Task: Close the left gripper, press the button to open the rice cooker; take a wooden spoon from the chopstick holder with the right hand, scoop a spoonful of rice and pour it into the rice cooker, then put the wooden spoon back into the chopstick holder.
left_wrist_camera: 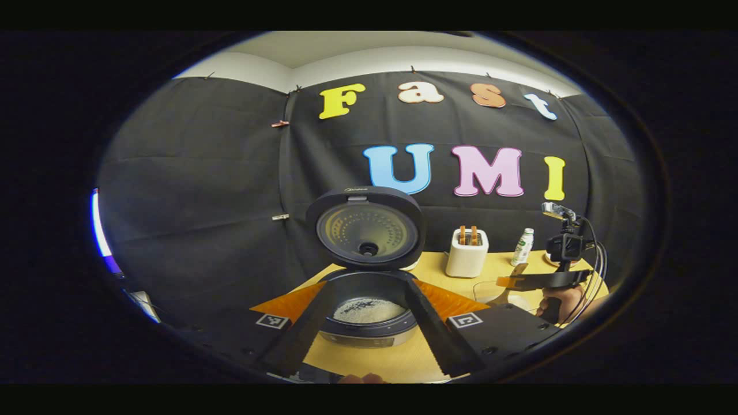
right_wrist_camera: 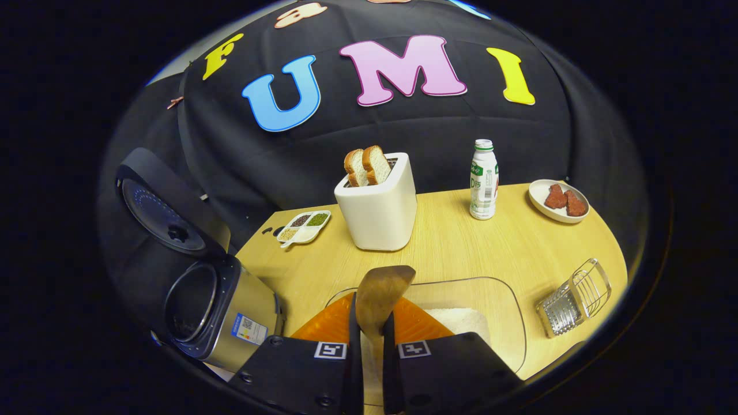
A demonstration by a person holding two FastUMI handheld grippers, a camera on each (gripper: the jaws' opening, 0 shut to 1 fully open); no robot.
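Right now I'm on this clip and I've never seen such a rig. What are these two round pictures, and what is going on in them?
No robot here: a person holds a two-finger gripper in each hand, and each carries a fisheye camera looking along its own fingers.

The left gripper view looks over the left gripper, fingers apart, into the rice cooker, whose lid stands open with rice inside. Farther right you see the other gripper with the hand holding it.

The right gripper view shows the right gripper shut on a wooden spoon, above a clear tub of rice.

On the wooden table stand a toaster with bread, a bottle, a plate of food, a small divided dish and a wire holder lying on its side.
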